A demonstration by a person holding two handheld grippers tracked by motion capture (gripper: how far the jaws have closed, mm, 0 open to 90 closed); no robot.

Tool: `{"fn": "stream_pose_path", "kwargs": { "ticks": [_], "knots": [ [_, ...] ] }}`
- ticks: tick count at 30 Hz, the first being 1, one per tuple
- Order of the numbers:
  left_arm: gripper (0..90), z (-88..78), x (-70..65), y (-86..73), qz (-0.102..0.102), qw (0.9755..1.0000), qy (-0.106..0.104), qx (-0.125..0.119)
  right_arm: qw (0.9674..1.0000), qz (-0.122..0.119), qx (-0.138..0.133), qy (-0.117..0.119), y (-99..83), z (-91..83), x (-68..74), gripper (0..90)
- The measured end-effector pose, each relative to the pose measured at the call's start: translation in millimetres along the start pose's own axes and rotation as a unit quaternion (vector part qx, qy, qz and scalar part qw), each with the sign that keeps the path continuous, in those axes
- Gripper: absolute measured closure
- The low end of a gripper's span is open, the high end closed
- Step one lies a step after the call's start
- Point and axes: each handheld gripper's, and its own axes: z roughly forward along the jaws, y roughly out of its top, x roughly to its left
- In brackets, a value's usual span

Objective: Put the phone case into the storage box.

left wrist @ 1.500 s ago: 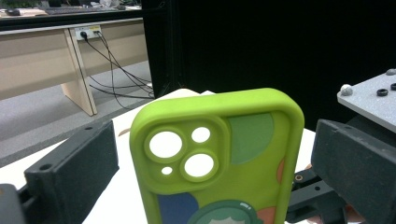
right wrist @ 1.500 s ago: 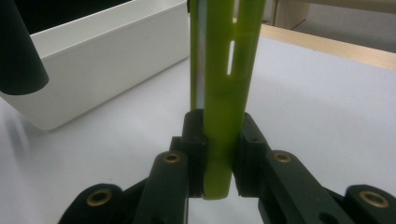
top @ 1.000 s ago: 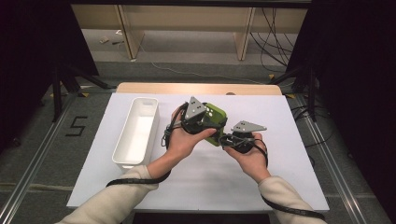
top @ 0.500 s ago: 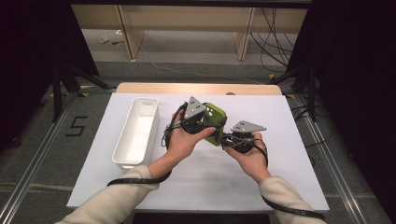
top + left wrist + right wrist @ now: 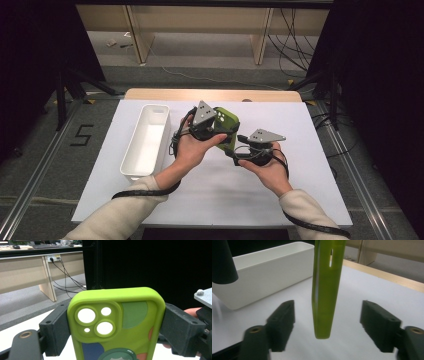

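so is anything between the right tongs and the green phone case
Nothing visible. The right tongs have just been opening, and the green phone case hangs edge-on in the gap, with only bare white table on either side of it. The left tongs clamp its two long sides, holding it up off the table.

Grey floor (image 5: 45,165), pale wooden bench (image 5: 200,20) behind, dark curtains (image 5: 380,75) flanking

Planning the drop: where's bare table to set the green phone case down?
Free: the white table right of the right gripper, and the near strip in front of both hands. Smaller patch between the white bin and the left gripper, which clamps the phone case. Crowded at centre.
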Motion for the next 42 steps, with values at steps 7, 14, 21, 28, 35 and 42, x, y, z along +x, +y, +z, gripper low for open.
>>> {"fn": "stream_pose_path", "kwargs": {
  "ticks": [7,14,21,28,35,42],
  "knots": [
    [15.8,-5.1,4.4,2.7,0.003,1.0,0.003,-0.003,0.9998,-0.016,-0.008,0.002,-2.1,-6.1,-3.7,14.6],
    [15.8,-10.9,8.5,5.9,0.006,0.9999,0.007,-0.008,0.9995,-0.014,-0.027,-0.001,-1.2,-13.9,-7.1,13.4],
    [15.9,-17.1,11.5,8.9,0.007,0.9998,0.011,-0.013,0.9992,-0.02,-0.035,0.002,-2.5,-21.4,-7.1,13.0],
    [15.8,-22.4,15.3,10.5,0.007,0.9997,0.016,-0.014,0.9989,-0.023,-0.042,-0.001,-5.0,-31.5,-10.0,12.9],
    [15.9,-27.8,19.1,10.7,0.01,0.9996,0.022,-0.015,0.9985,-0.023,-0.049,-0.007,-7.9,-41.2,-13.6,12.9],
    [15.9,-33.5,22.3,11.8,0.011,0.9994,0.027,-0.018,0.9984,-0.025,-0.049,-0.009,-10.7,-47.5,-14.4,13.0]
  ]
}}
